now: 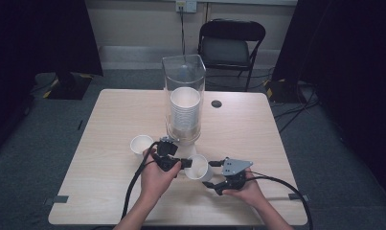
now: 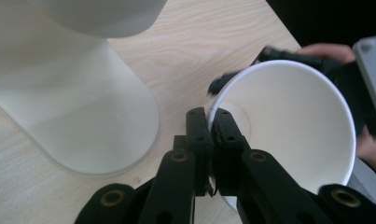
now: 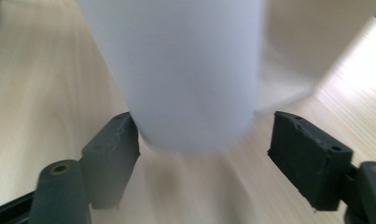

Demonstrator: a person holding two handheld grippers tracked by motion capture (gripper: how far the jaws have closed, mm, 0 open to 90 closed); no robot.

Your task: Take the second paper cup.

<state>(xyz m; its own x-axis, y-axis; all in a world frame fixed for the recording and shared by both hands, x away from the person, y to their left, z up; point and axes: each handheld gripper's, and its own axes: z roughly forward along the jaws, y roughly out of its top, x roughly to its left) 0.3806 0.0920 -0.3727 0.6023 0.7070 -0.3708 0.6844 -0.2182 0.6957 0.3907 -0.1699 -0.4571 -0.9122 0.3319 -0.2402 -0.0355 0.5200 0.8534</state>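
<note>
A white paper cup stands tilted on the wooden table, between my two grippers. My left gripper is shut on its rim, one jaw inside the cup and one outside; the left gripper comes at it from the left. My right gripper is open at the cup's right side. In the right gripper view the cup sits blurred between the spread jaws of the right gripper. The left pad is next to the cup wall and the right pad stands apart.
A clear cup dispenser holding a stack of cups stands just behind, its white base close to the left jaws. A second paper cup stands to the left. A round grommet is at the back and a folding chair beyond the table.
</note>
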